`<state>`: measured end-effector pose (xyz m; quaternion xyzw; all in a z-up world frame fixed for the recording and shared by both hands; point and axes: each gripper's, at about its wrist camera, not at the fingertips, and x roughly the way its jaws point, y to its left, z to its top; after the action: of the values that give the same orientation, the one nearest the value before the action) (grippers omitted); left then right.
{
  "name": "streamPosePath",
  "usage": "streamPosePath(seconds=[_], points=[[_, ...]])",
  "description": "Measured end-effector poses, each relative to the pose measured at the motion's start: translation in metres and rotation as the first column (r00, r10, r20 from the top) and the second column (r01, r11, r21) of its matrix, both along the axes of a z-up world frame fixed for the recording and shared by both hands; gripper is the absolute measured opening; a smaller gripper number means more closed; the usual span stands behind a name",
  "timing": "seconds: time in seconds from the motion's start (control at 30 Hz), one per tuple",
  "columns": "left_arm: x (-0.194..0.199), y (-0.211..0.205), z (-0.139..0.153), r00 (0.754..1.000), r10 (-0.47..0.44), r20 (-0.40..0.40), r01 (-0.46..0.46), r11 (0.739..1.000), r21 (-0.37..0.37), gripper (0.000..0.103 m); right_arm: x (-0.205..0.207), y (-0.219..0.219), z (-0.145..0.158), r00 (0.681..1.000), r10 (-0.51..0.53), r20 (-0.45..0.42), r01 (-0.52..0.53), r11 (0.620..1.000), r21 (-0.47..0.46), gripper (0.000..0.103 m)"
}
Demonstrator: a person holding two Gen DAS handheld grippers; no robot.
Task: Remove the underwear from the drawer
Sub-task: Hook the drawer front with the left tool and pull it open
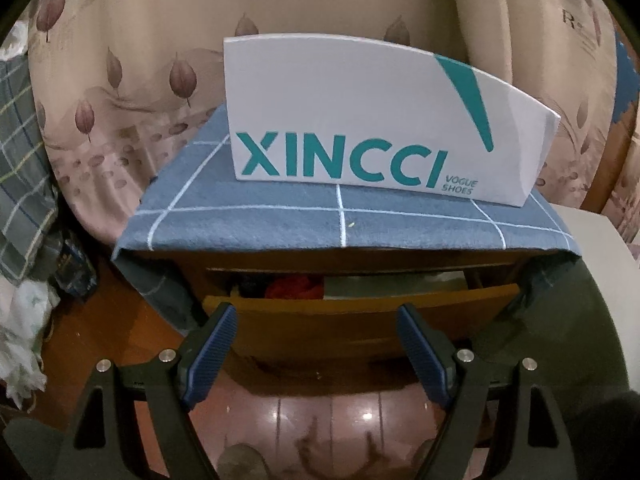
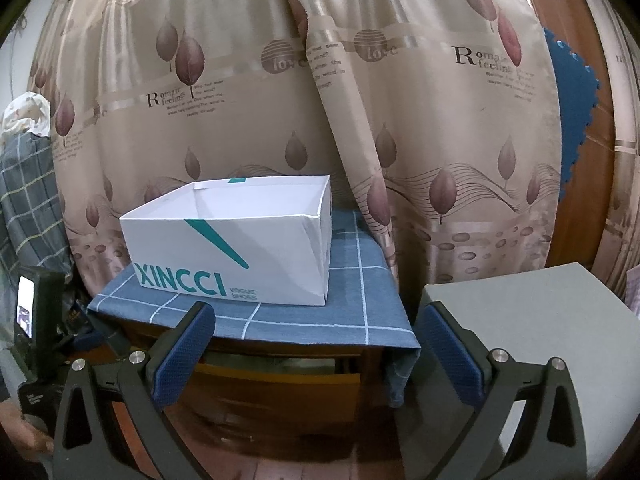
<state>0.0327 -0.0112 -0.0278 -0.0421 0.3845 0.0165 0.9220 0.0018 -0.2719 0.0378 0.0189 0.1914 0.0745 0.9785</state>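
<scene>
A wooden drawer (image 1: pixel 360 312) of a small cabinet stands pulled partly out below a blue checked cloth (image 1: pixel 280 220). Inside it lie a red garment (image 1: pixel 296 286), something dark to its left and something pale to its right. My left gripper (image 1: pixel 316 320) hovers open in front of the drawer's front panel, its blue pads (image 1: pixel 212 356) holding nothing. In the right wrist view the same drawer (image 2: pixel 280 380) shows lower centre, and my right gripper (image 2: pixel 316 332) is open and empty in front of the cabinet.
An open white XINCCI shoe box (image 2: pixel 240 256) sits on the cloth-covered cabinet top. A leaf-patterned curtain (image 2: pixel 280 100) hangs behind. A grey surface (image 2: pixel 540 320) lies to the right, checked bedding (image 1: pixel 20 140) to the left. The floor (image 1: pixel 320 420) below is glossy.
</scene>
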Motion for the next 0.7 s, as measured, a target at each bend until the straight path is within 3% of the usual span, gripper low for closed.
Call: streamPosePath(seconds=[0.27, 0.37, 0.47, 0.7], points=[[0.018, 0.012, -0.023, 0.996, 0.07, -0.057, -0.078, 0.985, -0.152, 0.084, 0.0, -0.009, 0.0, 1.0, -0.004, -0.006, 0.004, 1.0, 0.019, 0.103], [0.023, 0.023, -0.033, 0.994, 0.097, -0.058, -0.108, 0.959, -0.262, 0.084, 0.0, -0.01, 0.0, 1.0, -0.005, -0.004, 0.005, 1.0, 0.019, 0.103], [0.025, 0.035, -0.043, 0.988, 0.139, -0.059, -0.151, 0.917, -0.369, 0.084, 0.001, -0.013, 0.0, 1.0, -0.004, -0.008, 0.004, 1.0, 0.029, 0.103], [0.041, 0.049, -0.072, 0.983, 0.154, -0.095, -0.181, 0.862, -0.473, 0.084, 0.0, -0.024, -0.002, 1.0, 0.005, -0.02, -0.004, 0.998, 0.07, 0.103]])
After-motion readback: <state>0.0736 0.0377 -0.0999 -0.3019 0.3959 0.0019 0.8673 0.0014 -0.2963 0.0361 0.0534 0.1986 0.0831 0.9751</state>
